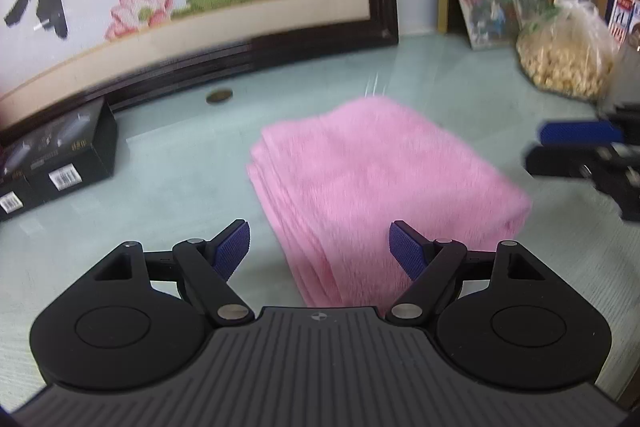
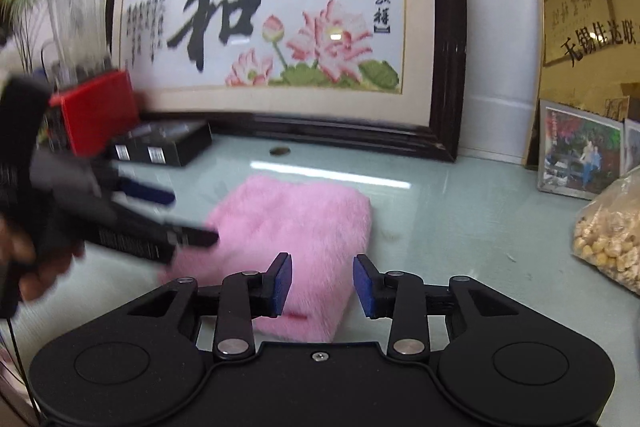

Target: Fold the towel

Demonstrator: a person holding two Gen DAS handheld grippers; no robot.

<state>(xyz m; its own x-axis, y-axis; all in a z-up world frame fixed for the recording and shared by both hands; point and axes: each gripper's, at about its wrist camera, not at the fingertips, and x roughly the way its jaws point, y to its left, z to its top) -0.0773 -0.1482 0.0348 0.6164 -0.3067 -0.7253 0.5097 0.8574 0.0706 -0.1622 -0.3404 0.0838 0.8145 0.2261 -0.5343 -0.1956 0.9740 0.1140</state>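
A pink fluffy towel (image 1: 380,183) lies folded into a thick stack on the pale green glass tabletop (image 1: 180,167); in the right wrist view the same towel (image 2: 296,227) has its near corner just below my fingers. My left gripper (image 1: 320,251) hovers over the towel's near left edge, open wide, nothing between its blue pads. It also shows blurred at the left in the right wrist view (image 2: 188,219), beside the towel. My right gripper (image 2: 322,285) is open a little above the towel's near edge, pads clear of the cloth. It shows at the right edge (image 1: 536,147) too.
A large framed lotus embroidery (image 2: 280,39) leans on the back wall. Black boxes (image 1: 60,163) and a red box (image 2: 96,111) stand at the left, a coin (image 1: 219,95) behind the towel. A bag of nuts (image 1: 564,55), photos (image 2: 580,155) and a gold plaque are at the right.
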